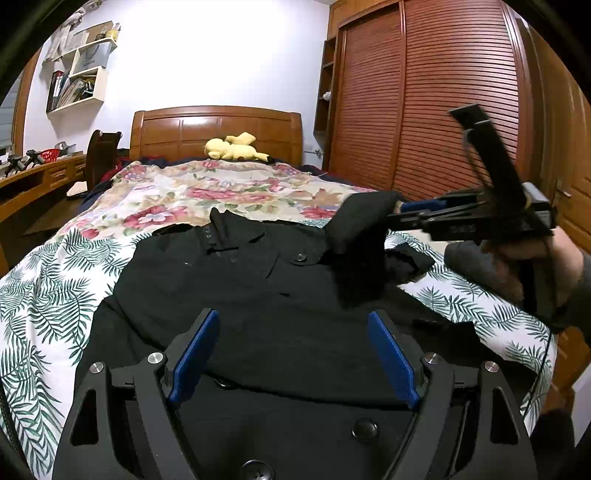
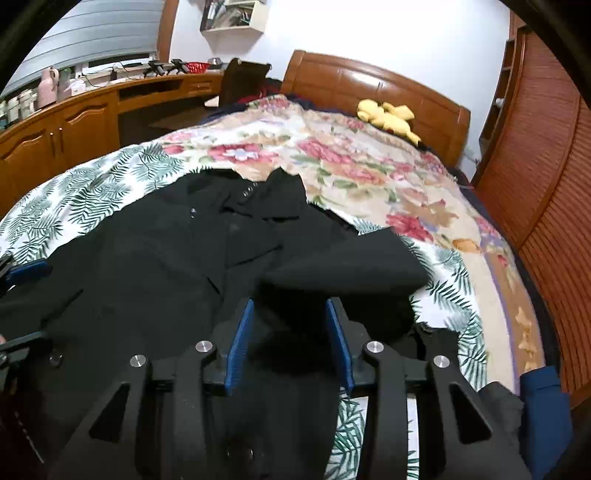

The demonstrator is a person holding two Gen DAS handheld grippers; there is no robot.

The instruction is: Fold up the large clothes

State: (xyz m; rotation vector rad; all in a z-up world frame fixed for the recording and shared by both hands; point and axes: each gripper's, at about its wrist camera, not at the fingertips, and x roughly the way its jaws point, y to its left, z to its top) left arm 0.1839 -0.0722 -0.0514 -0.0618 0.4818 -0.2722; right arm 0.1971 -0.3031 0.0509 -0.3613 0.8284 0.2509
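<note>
A bed [image 1: 221, 192] with a floral cover and a wooden headboard [image 1: 218, 129] stands against a white wall [image 1: 221, 55]. A slatted wardrobe [image 1: 443, 92] stands right, with a desk [image 2: 92, 110], shelves [image 1: 79, 74] and a window blind [image 2: 99, 33] left.

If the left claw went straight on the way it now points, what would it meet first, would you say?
Most likely the black coat spread on the bed: the open left claw points low across it. Depth is unclear.

One black coat [image 1: 258, 295], one yellow plush [image 1: 236, 147], two claws, left [image 1: 291, 354] and right [image 2: 290, 343], one bed [image 1: 55, 288].
</note>
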